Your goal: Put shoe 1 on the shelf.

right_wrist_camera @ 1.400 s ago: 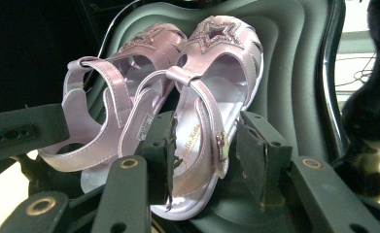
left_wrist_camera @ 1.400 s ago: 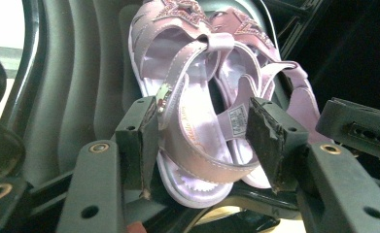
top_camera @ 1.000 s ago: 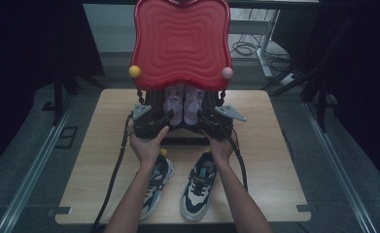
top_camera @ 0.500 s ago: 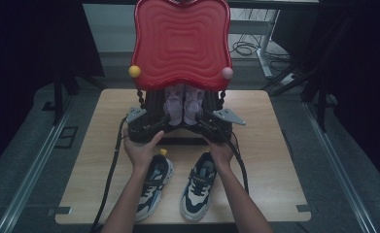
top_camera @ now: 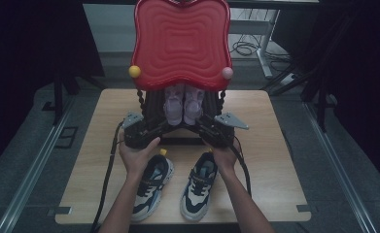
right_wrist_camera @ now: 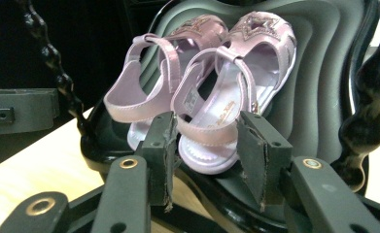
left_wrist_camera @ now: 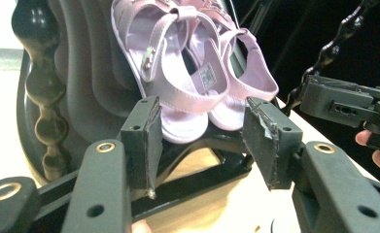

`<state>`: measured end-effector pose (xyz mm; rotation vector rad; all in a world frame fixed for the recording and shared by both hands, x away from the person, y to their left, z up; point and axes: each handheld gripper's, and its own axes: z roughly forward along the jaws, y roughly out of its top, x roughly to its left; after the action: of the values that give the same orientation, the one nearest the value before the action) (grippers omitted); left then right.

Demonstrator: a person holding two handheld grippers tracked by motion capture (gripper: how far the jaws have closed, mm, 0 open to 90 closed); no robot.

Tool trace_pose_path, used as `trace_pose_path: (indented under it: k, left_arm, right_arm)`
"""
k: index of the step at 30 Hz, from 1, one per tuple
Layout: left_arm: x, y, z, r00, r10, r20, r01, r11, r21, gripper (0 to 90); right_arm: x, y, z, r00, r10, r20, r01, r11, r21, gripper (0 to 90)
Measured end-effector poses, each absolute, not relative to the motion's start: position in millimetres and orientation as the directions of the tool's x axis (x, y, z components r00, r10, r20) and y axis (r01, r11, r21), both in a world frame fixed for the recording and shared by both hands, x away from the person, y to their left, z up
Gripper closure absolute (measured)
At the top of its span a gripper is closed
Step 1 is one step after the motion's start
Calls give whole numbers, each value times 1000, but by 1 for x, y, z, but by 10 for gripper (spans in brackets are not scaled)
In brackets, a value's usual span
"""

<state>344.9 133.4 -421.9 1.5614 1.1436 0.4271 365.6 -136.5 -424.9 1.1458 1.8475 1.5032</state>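
My left gripper point(left_wrist_camera: 199, 141) and right gripper point(right_wrist_camera: 204, 155), both released, flank the lilac sandals point(top_camera: 182, 104) under the red shelf point(top_camera: 180, 43); sneakers point(top_camera: 175, 187) lie near

Black grippers point(top_camera: 178, 127), brass-ringed screw holes

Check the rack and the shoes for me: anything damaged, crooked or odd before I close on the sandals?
Nothing out of place: both sandals lean heel-down in the rack, and the sneakers lie side by side. Only the right gripper pads look frayed at their edges.
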Motion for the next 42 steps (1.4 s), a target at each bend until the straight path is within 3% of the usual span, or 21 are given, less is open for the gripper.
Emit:
trace_pose_path:
  k: [16,42]
  left_arm:
    - [324,154,-428,488,825,-286,455,40,889,491]
    - [298,177,-447,491,830,-264,498,-19,867,490]
  right_arm:
    - [349,-151,-430,-586,801,121,305,80,949,579]
    - [318,-192,-444,-599,787,147,323,70,944,577]
